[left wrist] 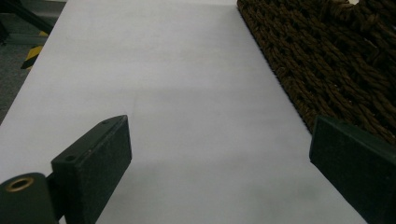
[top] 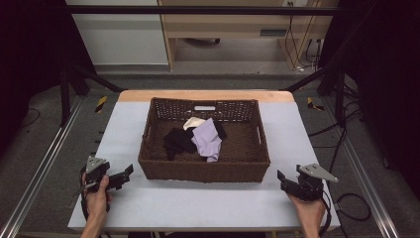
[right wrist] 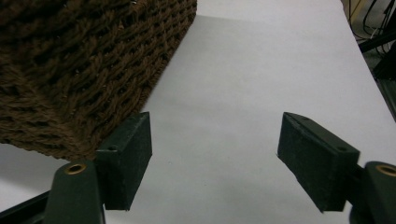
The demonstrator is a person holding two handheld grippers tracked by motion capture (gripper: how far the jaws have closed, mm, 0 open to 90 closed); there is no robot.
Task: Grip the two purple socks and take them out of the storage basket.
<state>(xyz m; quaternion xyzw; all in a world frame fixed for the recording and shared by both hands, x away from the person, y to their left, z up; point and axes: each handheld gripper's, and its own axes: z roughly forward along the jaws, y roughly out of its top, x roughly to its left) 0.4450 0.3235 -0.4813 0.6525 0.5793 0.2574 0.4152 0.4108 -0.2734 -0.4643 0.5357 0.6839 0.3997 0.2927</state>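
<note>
A brown woven basket stands in the middle of the white table. Inside it lie a black garment, a lilac one and a cream one, bunched together. My left gripper rests at the table's front left, just left of the basket's front corner, jaws wide open and empty. The basket wall runs along its right jaw. My right gripper sits at the front right, open and empty, with the basket corner by its left jaw.
The white table top has free room in front of the basket and on both sides. A black frame surrounds the table. Wooden furniture and cables stand behind it.
</note>
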